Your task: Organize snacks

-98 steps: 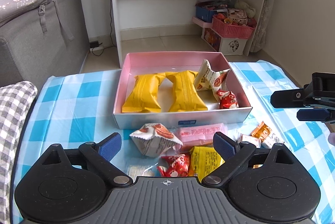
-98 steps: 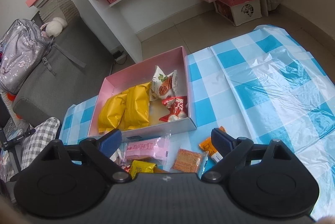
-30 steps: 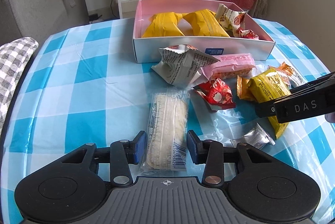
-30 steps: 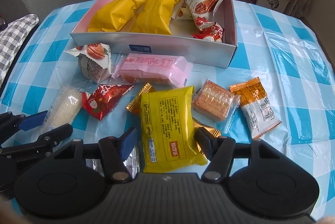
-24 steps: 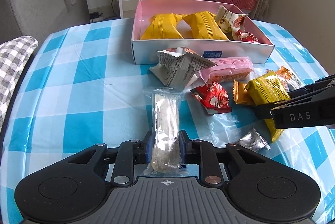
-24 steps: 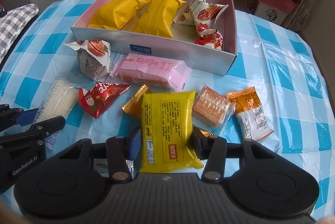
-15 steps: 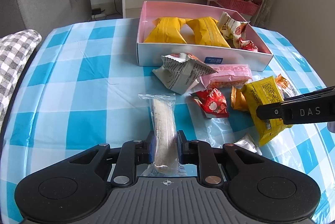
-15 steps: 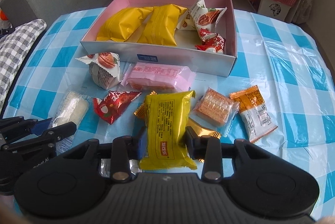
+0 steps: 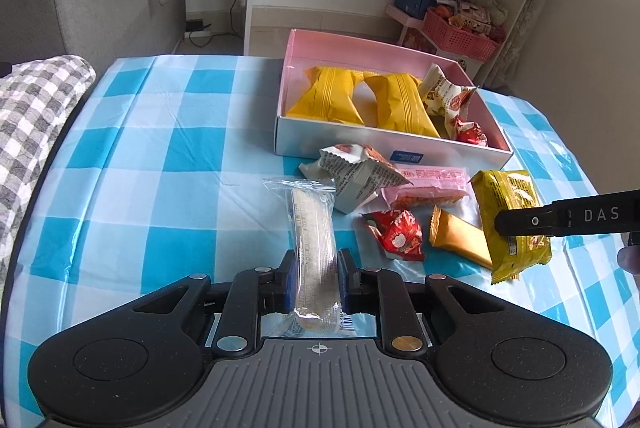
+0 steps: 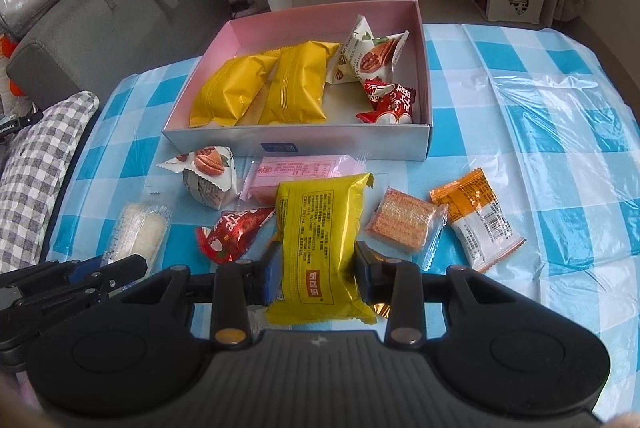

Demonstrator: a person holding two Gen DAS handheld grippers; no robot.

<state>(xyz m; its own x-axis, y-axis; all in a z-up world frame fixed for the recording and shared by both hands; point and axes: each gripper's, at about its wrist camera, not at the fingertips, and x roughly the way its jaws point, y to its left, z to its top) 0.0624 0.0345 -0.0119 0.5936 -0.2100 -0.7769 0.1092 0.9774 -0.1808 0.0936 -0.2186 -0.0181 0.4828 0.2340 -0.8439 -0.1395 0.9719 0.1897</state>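
1. Left hand-held gripper [image 9: 316, 280] clenched on the clear-wrapped wafer bar [image 9: 314, 248]; bar gripped near its close end, far end sticking forward over the desk [image 9: 132, 163], apparently lifted.
2. Right hand-held gripper [image 10: 316, 276] clenched on the yellow packet [image 10: 320, 240], grasped across its lower half, raised above the loose snacks.
3. Target for both: the pink box [image 10: 296, 143], beyond the scattered snacks, already holding two yellow pillow packs [image 10: 260, 87] on its left side and small packets on the right.
4. Best to keep both grips firm but gentle; crisp contents probably crush easily.
5. Carry high enough to clear the box's near wall and the walnut packet [image 9: 352, 175] just before it.
6. Seek free floor in the box: near the middle or front, rather than on the heaped packets.
7. Send one gripper in at a time, to avoid a clash over the box.
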